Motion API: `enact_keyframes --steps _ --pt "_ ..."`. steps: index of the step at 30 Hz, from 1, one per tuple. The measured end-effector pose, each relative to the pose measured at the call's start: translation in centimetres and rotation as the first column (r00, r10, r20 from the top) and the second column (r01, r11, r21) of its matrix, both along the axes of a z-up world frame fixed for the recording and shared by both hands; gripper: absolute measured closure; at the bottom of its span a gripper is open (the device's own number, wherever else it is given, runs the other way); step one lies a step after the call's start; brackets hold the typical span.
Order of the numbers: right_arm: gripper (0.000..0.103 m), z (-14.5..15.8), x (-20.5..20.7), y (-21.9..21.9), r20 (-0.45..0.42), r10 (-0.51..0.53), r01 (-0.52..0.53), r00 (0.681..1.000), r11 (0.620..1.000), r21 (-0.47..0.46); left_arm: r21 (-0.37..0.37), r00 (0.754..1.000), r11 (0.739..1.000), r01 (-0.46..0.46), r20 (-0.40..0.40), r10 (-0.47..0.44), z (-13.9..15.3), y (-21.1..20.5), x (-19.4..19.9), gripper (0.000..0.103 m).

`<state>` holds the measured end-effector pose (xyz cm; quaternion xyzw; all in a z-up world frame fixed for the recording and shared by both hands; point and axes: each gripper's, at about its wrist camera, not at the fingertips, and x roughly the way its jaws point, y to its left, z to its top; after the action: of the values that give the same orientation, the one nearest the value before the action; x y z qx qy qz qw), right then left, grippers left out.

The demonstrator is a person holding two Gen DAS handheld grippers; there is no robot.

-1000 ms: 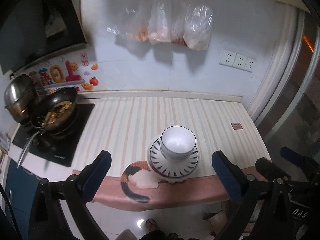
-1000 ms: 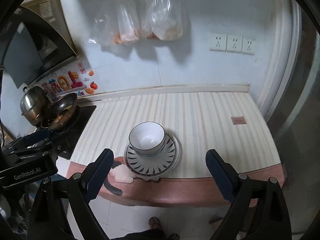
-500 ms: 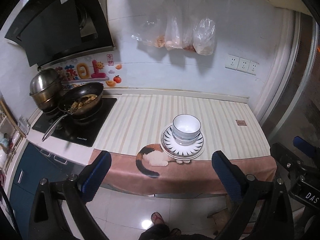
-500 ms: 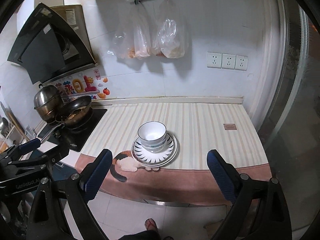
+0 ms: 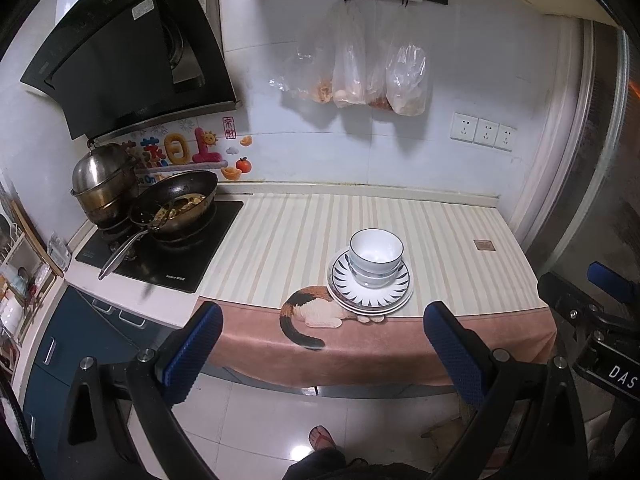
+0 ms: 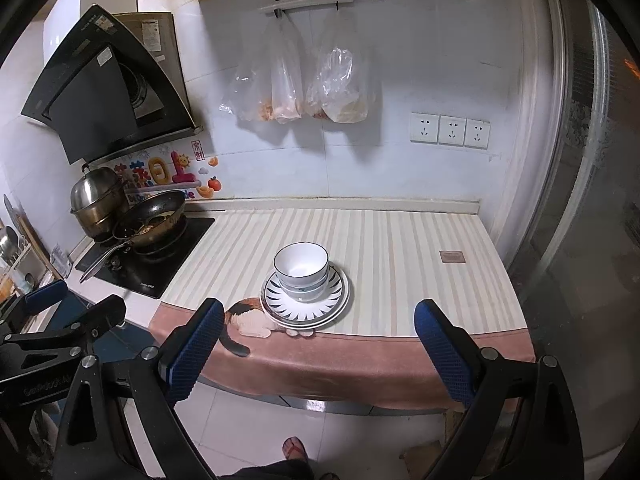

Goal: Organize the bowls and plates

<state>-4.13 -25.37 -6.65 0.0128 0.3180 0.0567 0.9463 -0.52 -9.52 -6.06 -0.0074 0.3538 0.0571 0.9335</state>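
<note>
Stacked white bowls with dark rims sit on stacked plates with a black ray pattern, near the front edge of the striped counter cloth. The bowls and plates show the same way in the right wrist view. My left gripper is open and empty, held back from the counter above the floor. My right gripper is open and empty, also held back from the counter. The right gripper's body shows at the right edge of the left wrist view.
A black cooktop at the left carries a frying pan with food and a steel pot. A range hood hangs above. Plastic bags hang on the wall. Wall sockets are at the right. A tiled floor lies below.
Both grippers have pulled back and away from the counter, so the bowls and plates look smaller and farther. The stack has not moved. Both stay open.
</note>
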Motion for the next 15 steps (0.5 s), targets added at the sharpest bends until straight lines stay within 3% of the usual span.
enact_keyframes --steps 15 --pt "0.005 -0.06 0.81 -0.25 -0.016 -0.002 0.002 1.000 1.000 -0.004 -0.008 1.000 1.000 0.007 -0.001 -0.007 -0.02 0.31 0.23 0.000"
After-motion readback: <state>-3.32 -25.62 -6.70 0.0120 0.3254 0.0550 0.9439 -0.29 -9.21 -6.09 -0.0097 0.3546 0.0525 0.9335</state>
